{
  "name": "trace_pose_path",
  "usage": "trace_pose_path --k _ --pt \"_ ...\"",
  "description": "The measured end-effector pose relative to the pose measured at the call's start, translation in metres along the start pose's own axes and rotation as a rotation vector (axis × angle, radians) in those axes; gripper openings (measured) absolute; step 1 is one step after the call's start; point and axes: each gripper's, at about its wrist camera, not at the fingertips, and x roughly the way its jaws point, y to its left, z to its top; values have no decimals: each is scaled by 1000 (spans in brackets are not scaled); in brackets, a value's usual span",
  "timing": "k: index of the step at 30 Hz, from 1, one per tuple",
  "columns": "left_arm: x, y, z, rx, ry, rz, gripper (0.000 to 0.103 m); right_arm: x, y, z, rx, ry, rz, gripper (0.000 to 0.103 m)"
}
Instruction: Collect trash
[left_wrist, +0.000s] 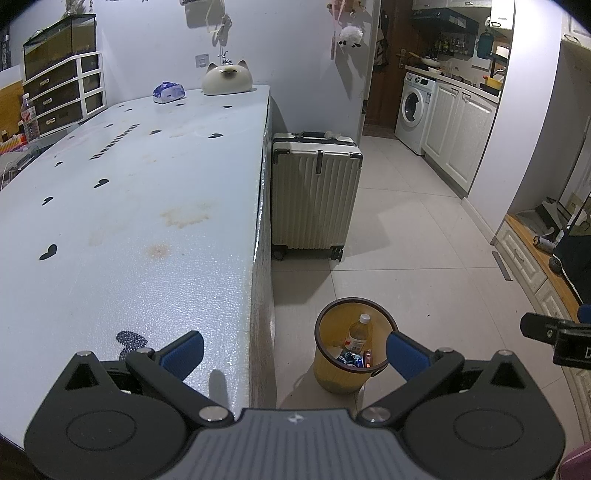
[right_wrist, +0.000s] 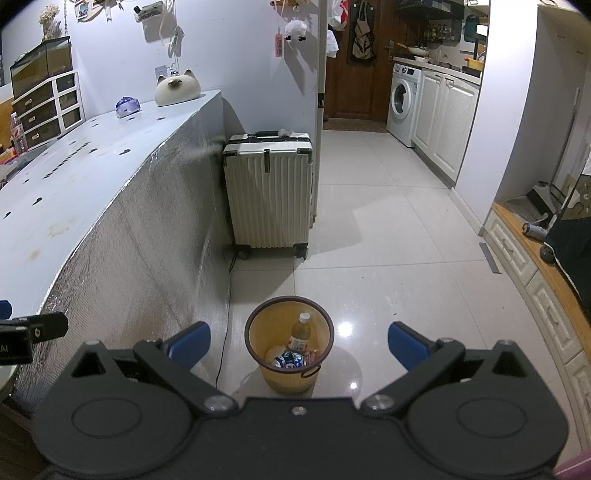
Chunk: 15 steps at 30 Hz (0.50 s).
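Observation:
A yellow waste bin (left_wrist: 325, 373) (right_wrist: 258, 334) stands on the tiled floor beside the table's end. Inside it lie a clear plastic bottle (left_wrist: 359, 334) (right_wrist: 301, 334) with a white cap, a crumpled blue-and-white wrapper (left_wrist: 351, 359) (right_wrist: 290, 360) and a red can (left_wrist: 368, 358). My left gripper (left_wrist: 293, 356) hangs open over the table's corner, nothing between its blue pads. My right gripper (right_wrist: 299, 345) is open too, above the bin and holding nothing. Part of the right gripper (left_wrist: 554, 332) shows at the left wrist view's right edge.
The long pale table (left_wrist: 147, 206) (right_wrist: 74, 177) carries a cat-shaped ornament (left_wrist: 227, 78) (right_wrist: 177, 88) and a tissue pack (left_wrist: 169, 92) (right_wrist: 127, 106) at its far end. A white suitcase (left_wrist: 314, 195) (right_wrist: 269, 195) stands against the table's end. Kitchen cabinets and a washing machine (left_wrist: 413, 107) line the back right.

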Motion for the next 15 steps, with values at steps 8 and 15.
trace_pose_path --k 8,15 --pt "-1 -1 1 -1 -2 -1 103 0 0 0 -1 -2 0 103" --pt "-2 -3 1 2 -9 0 103 -1 0 1 -1 -4 -1 103"
